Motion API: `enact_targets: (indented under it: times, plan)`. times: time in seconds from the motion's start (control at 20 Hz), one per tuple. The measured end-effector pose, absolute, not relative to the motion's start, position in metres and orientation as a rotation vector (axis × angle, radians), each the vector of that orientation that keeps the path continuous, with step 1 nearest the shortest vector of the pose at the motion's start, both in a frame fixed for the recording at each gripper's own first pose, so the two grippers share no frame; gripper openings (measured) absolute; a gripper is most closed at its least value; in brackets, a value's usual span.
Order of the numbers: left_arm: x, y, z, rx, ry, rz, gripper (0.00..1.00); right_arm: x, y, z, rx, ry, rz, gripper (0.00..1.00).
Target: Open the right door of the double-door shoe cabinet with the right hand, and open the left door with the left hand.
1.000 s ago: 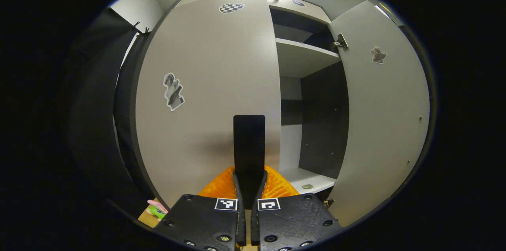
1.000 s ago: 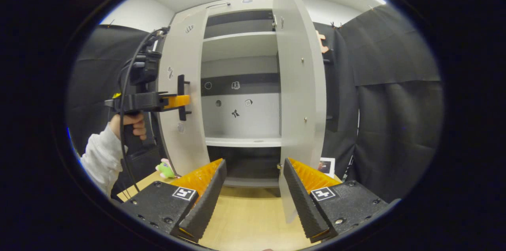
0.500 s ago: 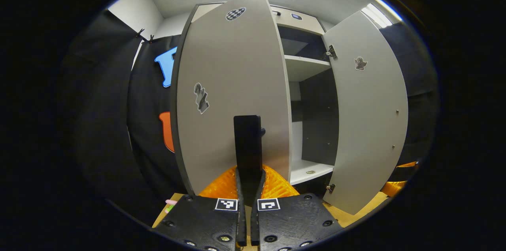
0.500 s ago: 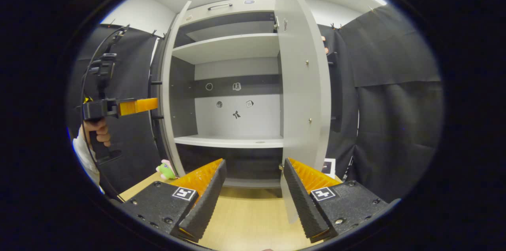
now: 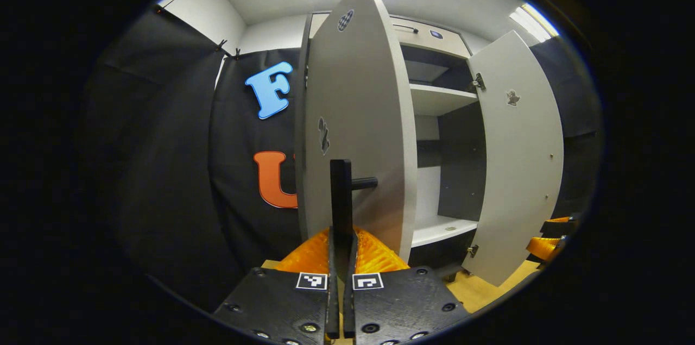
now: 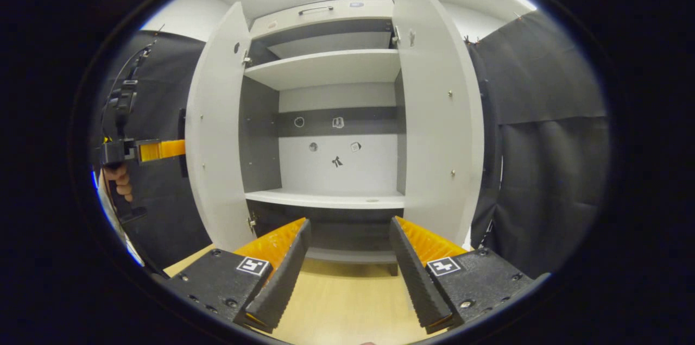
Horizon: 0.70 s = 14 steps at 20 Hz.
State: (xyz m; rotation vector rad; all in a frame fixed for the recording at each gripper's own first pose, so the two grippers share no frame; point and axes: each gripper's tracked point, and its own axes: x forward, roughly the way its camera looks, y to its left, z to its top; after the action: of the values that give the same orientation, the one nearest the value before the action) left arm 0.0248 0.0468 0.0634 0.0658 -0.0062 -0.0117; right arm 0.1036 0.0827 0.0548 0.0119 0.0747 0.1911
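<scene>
The shoe cabinet stands with both doors swung out. In the left gripper view, the left door is nearly edge-on, and my left gripper is shut on its black bar handle. The right door hangs wide at the right, and the right gripper peeks in beside it. In the right gripper view, my right gripper is open and empty, held back from the cabinet between the left door and the right door. The left gripper, in a hand, reaches behind the left door.
Inside are an upper shelf and a lower shelf, with small stickers on the back panel. A pale wooden surface lies under the right gripper. Black cloth walls close in on both sides.
The left door has swung much further out, pulled by my left gripper on its handle. The right door stands slightly wider. The right gripper stays open, barely moved.
</scene>
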Motion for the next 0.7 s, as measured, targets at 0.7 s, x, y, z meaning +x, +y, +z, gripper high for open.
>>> enact_targets:
  times: [0.7]
  plan:
    - [0.030,0.121,0.065,-0.004,-0.001,-0.006,0.00,0.104,0.088,0.057,-0.019,0.080,0.196,0.91]
